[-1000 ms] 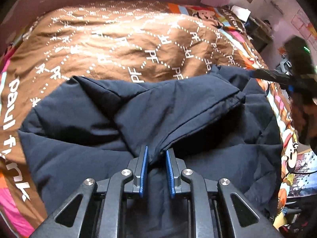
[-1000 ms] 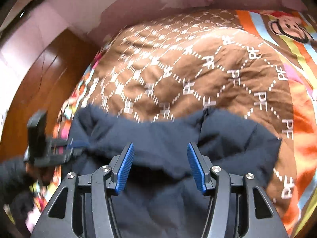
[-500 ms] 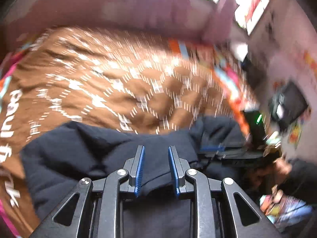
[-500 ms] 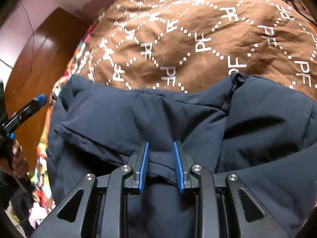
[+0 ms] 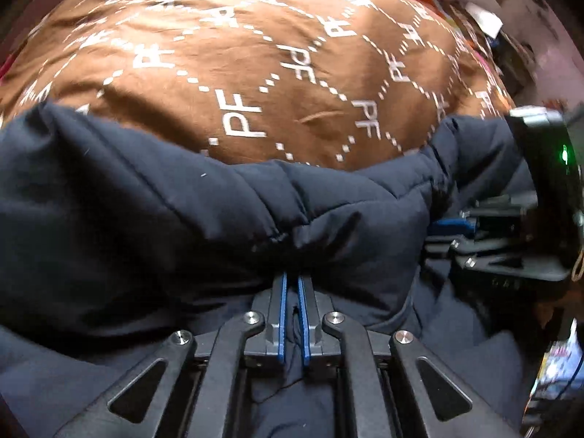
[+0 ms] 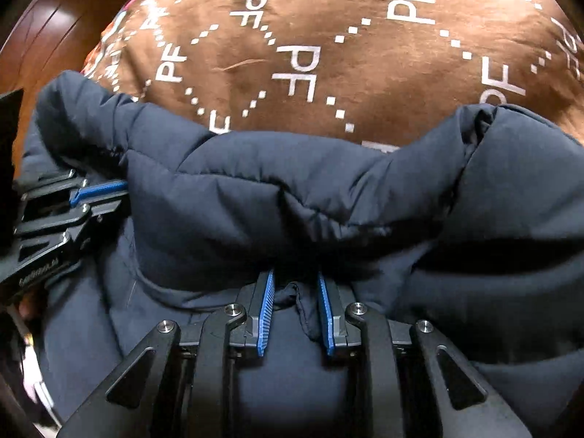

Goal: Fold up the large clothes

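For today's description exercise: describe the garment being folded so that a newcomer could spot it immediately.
Start at the brown bedspread printed with white "PF" letters. At its near edge lies the dark navy padded jacket, puffy and plain, pinched by the left gripper. Nothing else on the bed is dark or unpatterned.

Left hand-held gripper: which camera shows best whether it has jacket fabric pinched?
The left wrist view: the left hand-held gripper has blue pads nearly shut on a fold of the navy jacket. The right wrist view shows it only side-on at the edge.
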### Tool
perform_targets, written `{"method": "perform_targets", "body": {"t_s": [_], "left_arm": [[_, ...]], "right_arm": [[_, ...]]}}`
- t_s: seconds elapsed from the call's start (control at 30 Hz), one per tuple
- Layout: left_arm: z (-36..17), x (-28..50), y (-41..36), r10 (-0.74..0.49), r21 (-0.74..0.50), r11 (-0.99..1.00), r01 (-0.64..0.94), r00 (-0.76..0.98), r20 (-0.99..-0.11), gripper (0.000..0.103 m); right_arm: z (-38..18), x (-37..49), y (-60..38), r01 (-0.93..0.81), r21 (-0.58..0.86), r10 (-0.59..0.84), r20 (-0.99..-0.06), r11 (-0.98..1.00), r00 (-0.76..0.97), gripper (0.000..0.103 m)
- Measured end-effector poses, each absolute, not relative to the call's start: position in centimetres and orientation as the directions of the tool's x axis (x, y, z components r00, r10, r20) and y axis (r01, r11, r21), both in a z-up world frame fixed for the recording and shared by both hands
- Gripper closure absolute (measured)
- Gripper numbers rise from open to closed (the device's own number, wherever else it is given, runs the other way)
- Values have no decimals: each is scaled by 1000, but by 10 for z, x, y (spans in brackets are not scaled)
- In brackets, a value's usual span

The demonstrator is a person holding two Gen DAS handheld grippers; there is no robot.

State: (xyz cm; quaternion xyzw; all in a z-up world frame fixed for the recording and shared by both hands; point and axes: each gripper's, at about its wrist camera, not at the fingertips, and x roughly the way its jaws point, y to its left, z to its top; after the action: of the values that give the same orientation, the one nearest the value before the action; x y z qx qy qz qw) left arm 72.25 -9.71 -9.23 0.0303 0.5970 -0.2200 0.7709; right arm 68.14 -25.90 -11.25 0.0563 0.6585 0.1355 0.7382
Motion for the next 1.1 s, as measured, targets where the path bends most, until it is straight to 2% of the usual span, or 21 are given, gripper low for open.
{"method": "perform_targets", "body": {"t_s": [0.2, 0.37, 0.53, 0.8, 1.0, 1.03, 1.1], "left_arm": [[-82, 697, -95, -273, -167, 919, 357, 272, -923, 96], [-89, 687, -85, -321, -210, 923, 321, 345, -882, 96], [-81, 671, -80, -328, -199, 927, 318, 430, -841, 96], [-42, 631, -53, -417, -350, 909, 227, 532, -737, 95], [-16, 598, -60, -387, -309, 922, 235, 608, -693, 94], [-11, 591, -59, -381, -303, 924, 233, 616, -690, 92], [-3, 579, -60, -372, -288, 928, 237, 637, -675, 82]], "right_arm": [[-98, 652, -253, -118, 212, 234, -944, 970, 232, 83], [-103, 638, -247, -111, 172, 201, -918, 979, 342, 83], [-97, 618, -253, -106, 192, 219, -873, 976, 436, 82], [-54, 556, -284, -84, 262, 262, -778, 961, 571, 81], [-11, 504, -307, -78, 209, 205, -704, 975, 680, 46], [-7, 499, -315, -84, 202, 203, -698, 976, 687, 43], [1, 495, -316, -105, 197, 213, -678, 975, 703, 33]]}}
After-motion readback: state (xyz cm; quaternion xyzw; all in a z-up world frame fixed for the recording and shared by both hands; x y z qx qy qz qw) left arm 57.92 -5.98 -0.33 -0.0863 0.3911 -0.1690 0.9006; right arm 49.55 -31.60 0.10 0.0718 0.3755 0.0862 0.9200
